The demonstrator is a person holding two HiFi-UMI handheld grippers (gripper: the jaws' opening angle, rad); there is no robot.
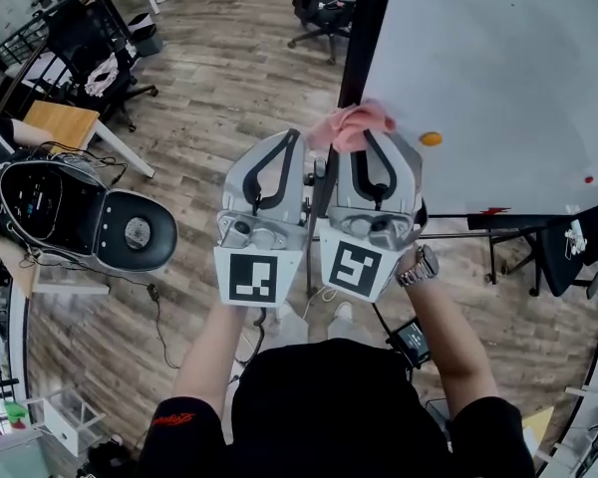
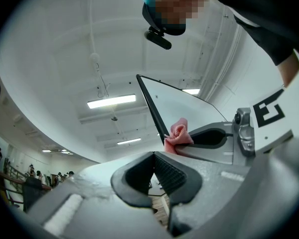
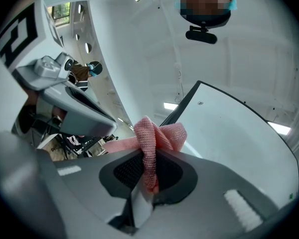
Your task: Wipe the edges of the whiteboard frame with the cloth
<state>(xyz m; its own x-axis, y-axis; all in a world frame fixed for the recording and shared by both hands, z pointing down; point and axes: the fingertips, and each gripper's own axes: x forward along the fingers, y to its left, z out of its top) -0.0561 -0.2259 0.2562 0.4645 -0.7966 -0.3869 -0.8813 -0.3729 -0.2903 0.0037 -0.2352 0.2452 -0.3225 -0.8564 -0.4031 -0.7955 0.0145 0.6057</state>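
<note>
Entry 1: right tool, jaws clamped on pink cloth; cloth against dark edge of whiteboard frame.
Entry 2: left tool, jaws together, empty, just beside right.
Step, my judgement: edge wipe under way. Next I need a steady slide along the frame, with firm contact.

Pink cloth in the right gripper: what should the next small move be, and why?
Probably slide the right gripper along the whiteboard's dark frame edge, with the pink cloth pressed to it. The cloth is pinched in its fingers and sits bunched at that edge, so a wiping stroke looks ready. The left gripper is shut, empty.
</note>
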